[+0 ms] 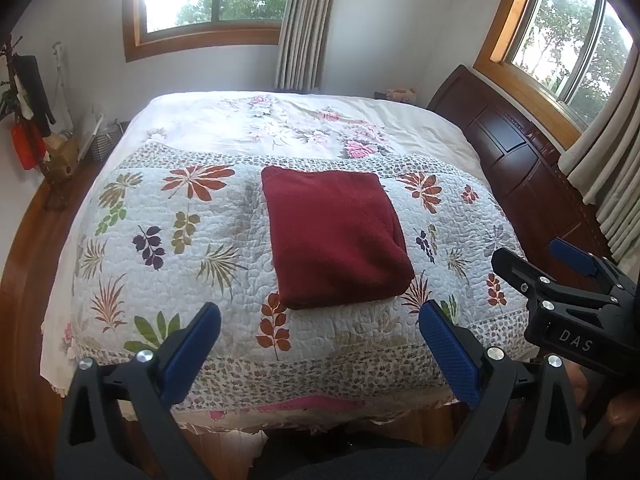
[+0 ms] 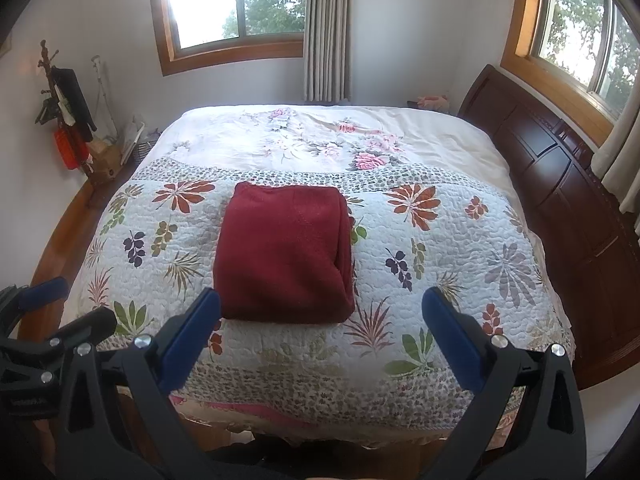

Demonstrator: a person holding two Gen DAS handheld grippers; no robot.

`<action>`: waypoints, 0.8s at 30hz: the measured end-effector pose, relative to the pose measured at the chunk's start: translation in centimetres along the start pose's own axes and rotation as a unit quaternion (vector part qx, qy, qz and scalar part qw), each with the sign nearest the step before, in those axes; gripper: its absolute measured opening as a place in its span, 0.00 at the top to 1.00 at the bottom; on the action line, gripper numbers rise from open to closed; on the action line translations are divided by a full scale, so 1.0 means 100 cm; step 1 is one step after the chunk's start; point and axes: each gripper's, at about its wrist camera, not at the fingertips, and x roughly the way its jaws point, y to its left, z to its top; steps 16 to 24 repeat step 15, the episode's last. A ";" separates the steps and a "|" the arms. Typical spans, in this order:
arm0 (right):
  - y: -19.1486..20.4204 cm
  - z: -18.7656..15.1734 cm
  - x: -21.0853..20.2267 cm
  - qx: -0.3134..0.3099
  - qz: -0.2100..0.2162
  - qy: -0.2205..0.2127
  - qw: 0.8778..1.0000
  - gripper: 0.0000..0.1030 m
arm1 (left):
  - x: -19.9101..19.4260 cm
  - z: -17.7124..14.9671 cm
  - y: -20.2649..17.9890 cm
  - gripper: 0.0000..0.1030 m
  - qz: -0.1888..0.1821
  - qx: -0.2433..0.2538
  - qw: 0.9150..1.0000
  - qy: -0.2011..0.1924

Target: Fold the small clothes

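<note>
A folded dark red garment (image 1: 336,236) is lying on the leaf-patterned quilt (image 1: 168,240) of the bed. The left gripper (image 1: 320,332) and right gripper (image 2: 320,316) are hovering just short of the garment's near edge, both with jaws spread wide and gripping nothing.

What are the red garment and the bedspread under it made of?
Red garment: looks like fleece or soft knit, matte, fuzzy nap, thick rounded folds. Bedspread: seems quilted cotton-type fabric, matte, with puckered stitch lines and printed leaves.
</note>
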 end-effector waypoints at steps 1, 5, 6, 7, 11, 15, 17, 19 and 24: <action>0.000 0.001 0.001 0.000 0.000 -0.001 1.000 0.03 | 0.000 0.001 0.000 0.04 0.001 0.000 1.000 0.000; 0.002 0.005 0.003 0.000 0.001 -0.002 1.000 0.03 | 0.001 0.004 0.001 0.04 0.002 0.002 1.000 -0.001; 0.002 0.006 0.003 -0.002 0.000 -0.002 1.000 0.03 | 0.001 0.004 0.001 0.04 0.002 0.003 1.000 -0.001; 0.003 0.006 0.004 -0.002 0.000 -0.002 1.000 0.03 | 0.001 0.005 0.001 0.04 0.003 0.003 1.000 -0.002; 0.003 0.008 0.006 -0.002 0.000 0.002 1.000 0.03 | 0.002 0.006 0.002 0.04 0.004 0.004 1.000 -0.002; 0.002 0.010 0.010 -0.001 0.003 0.007 1.000 0.03 | 0.002 0.007 0.002 0.04 0.003 0.004 1.000 -0.003; 0.002 0.010 0.010 -0.001 0.003 0.007 1.000 0.03 | 0.002 0.007 0.002 0.04 0.003 0.004 1.000 -0.003; 0.002 0.010 0.010 -0.001 0.003 0.007 1.000 0.03 | 0.002 0.007 0.002 0.04 0.003 0.004 1.000 -0.003; 0.002 0.010 0.010 -0.001 0.003 0.007 1.000 0.03 | 0.002 0.007 0.002 0.04 0.003 0.004 1.000 -0.003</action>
